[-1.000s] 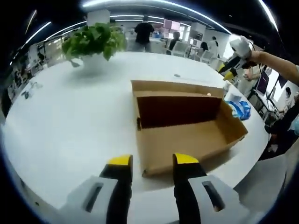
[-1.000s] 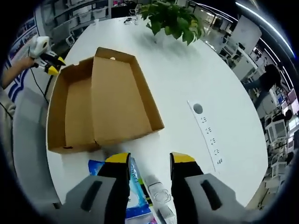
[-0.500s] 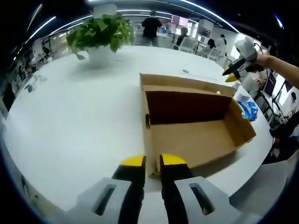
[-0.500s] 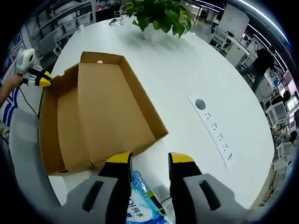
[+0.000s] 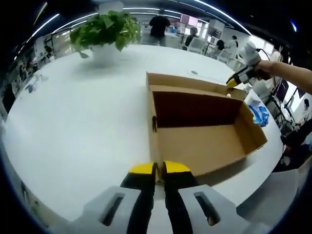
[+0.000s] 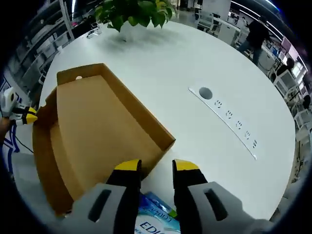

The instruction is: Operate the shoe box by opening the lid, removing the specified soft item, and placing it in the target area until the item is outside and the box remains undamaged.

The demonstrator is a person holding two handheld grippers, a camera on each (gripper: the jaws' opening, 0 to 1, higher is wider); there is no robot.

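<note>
Left gripper view: round white table (image 5: 73, 126), carrying an open brown cardboard shoe box (image 5: 204, 141) near its right edge. Box interior bare, its far wall in shadow. Left gripper (image 5: 155, 168) at the box's near left corner; yellow-tipped jaws almost closed, with the box's near left wall edge in the narrow slit between them; whether they press on it cannot be told. Right gripper (image 5: 233, 81) enters from the upper right, held in a person's hand, its yellow tips at the box's far right corner; its jaw state cannot be told from here. Blue-and-white soft pack (image 5: 254, 114) lies on the table just beyond the box's right wall, outside the box. Potted plant (image 5: 105, 30) stands at the table's far edge. People stand in the office beyond the table.

Right gripper view: right gripper (image 6: 151, 166) over the box's near corner, jaws apart and gripping nothing. Shoe box (image 6: 97, 131) open, tan floor bare. Soft pack (image 6: 153, 222) lies on the table below and between the jaws, blue wrapper with white lettering. Left gripper (image 6: 22, 115) at the box's far left edge. Socket strip (image 6: 229, 122) set into the table (image 6: 195, 63) right of the box. Potted plant (image 6: 134, 12) at the far edge.
</note>
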